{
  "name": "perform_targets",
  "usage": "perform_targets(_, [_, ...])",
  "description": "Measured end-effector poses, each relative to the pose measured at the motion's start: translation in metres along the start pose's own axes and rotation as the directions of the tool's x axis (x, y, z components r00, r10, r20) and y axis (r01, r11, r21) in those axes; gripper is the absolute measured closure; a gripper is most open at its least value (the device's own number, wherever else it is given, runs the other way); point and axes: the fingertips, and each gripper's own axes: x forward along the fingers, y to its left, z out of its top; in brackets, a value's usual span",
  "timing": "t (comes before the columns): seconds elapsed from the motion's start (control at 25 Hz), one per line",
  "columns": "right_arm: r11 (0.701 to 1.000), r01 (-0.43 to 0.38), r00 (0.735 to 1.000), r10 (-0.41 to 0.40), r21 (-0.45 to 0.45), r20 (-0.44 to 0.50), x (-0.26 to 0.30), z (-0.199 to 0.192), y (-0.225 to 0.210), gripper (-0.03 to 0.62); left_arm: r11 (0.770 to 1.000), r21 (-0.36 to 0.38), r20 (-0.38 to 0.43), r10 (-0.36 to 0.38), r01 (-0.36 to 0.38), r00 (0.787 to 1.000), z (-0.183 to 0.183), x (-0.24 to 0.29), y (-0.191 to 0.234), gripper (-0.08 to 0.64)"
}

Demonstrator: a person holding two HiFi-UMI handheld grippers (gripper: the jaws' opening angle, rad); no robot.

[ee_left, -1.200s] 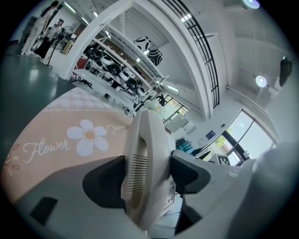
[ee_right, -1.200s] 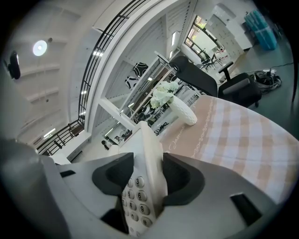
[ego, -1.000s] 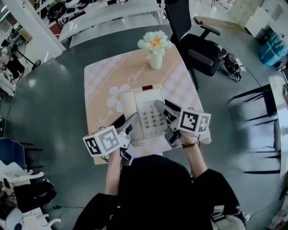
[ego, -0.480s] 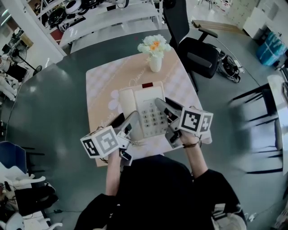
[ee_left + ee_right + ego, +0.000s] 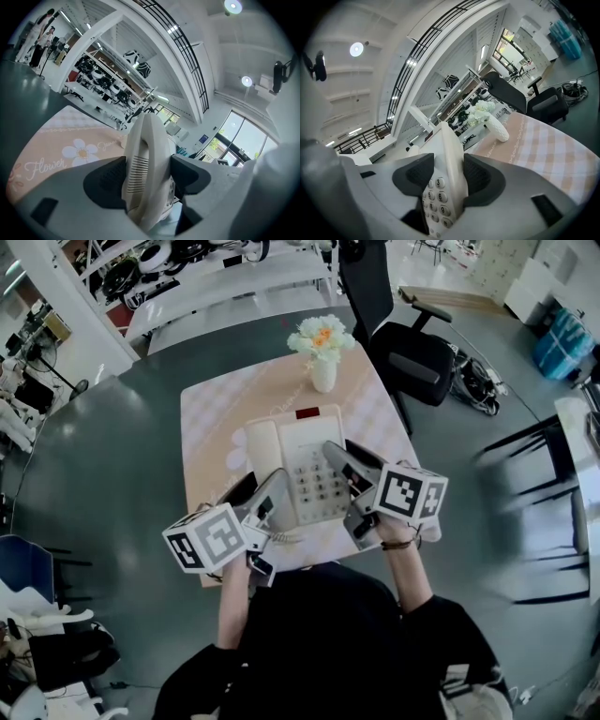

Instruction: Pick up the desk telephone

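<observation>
The left gripper (image 5: pixel 147 174) is clamped on the left edge of the phone (image 5: pixel 146 152): both pads are pressed against the side that carries the handset (image 5: pixel 263 448), which stands upright between the jaws in the left gripper view. The flowered cloth of the table (image 5: pixel 56 154) is seen below and to the left of this gripper.

Between the two grippers, the phone body and its keypad (image 5: pixel 316 486) are spanned. On the far side, the right gripper (image 5: pixel 449 180) is pinched on the phone's right edge, just beside the number keys, with a pad on either face of the rim. Ahead of this gripper and to its right, a vase (image 5: pixel 499 129) of flowers stands on the table, well apart from the phone.

The step in hand is judged to be the lift itself, with the grasp already made on both sides. Whether the base is fully clear of the table cannot be told. A level, matched rise of both grippers is called for next, so that the phone is not tilted, the handset is not tipped from its cradle, and the cord near the left gripper is not snagged.
</observation>
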Motion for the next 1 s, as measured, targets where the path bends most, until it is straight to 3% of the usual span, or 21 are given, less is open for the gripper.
perform_targets(0.12, [1.0, 0.022, 1.0, -0.021, -0.014, 0.004, -0.0031, 0.0006, 0.0017, 0.408, 1.0, 0.007, 0.005, -0.008, 0.008, 1.0, 0.0015, -0.0036, -0.0013, 0.265])
perform_targets(0.36, [1.0, -0.012, 1.0, 0.012, -0.024, 0.012, -0.0053, 0.003, 0.0061, 0.408, 1.0, 0.015, 0.016, -0.016, 0.016, 1.0, 0.0016, -0.0028, -0.0082, 0.265])
perform_targets(0.52, [0.999, 0.031, 1.0, -0.03, -0.036, 0.006, -0.0096, 0.0008, 0.0036, 0.408, 1.0, 0.007, 0.009, -0.014, 0.014, 1.0, -0.0022, -0.0057, -0.0035, 0.265])
perform_targets(0.68, [1.0, -0.001, 1.0, 0.002, -0.021, 0.013, -0.0088, -0.0002, 0.0067, 0.408, 1.0, 0.012, 0.008, -0.023, 0.023, 1.0, -0.0013, -0.0051, -0.0086, 0.265])
perform_targets(1.0, [1.0, 0.018, 1.0, -0.018, -0.015, 0.01, -0.01, -0.0009, 0.0023, 0.408, 1.0, 0.01, 0.002, -0.019, 0.019, 1.0, -0.0023, -0.0032, -0.0076, 0.265])
